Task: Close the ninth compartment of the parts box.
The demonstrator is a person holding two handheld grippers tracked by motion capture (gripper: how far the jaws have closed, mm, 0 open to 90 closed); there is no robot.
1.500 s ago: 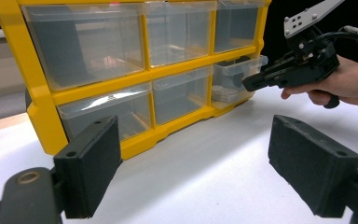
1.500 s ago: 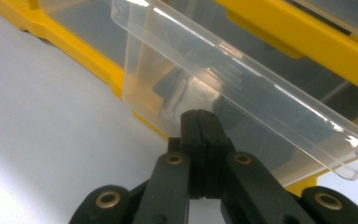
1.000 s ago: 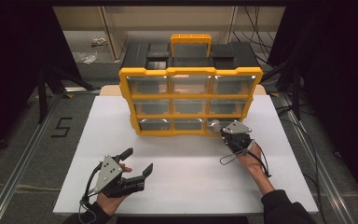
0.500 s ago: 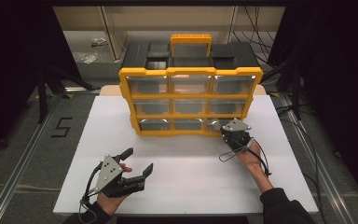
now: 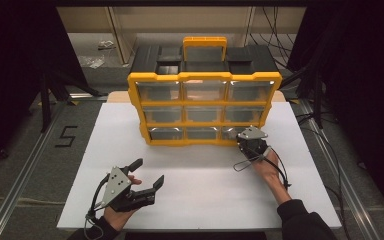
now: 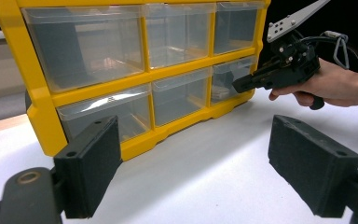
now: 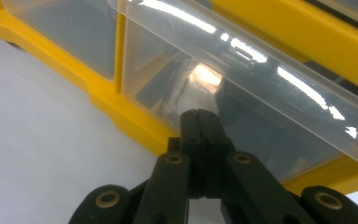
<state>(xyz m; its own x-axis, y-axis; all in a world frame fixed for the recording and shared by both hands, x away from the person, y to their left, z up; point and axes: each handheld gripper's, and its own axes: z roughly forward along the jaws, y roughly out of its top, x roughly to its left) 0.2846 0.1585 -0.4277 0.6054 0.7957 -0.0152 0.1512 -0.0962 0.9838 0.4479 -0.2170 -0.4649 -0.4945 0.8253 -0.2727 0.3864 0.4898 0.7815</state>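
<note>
Right gripper (image 7: 199, 114) (jaws closed, holding nothing) touches the bottom-right drawer (image 7: 242, 88) at centre frame; press squarely; left gripper (image 5: 147, 175) gapes, idle.

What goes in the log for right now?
right gripper: shut, tips at bottom-right drawer | left gripper: open, idle | organizer: upright

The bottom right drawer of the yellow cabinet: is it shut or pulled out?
Pulled out slightly: the drawer juts past the yellow frame, the shut right gripper at its front.
</note>
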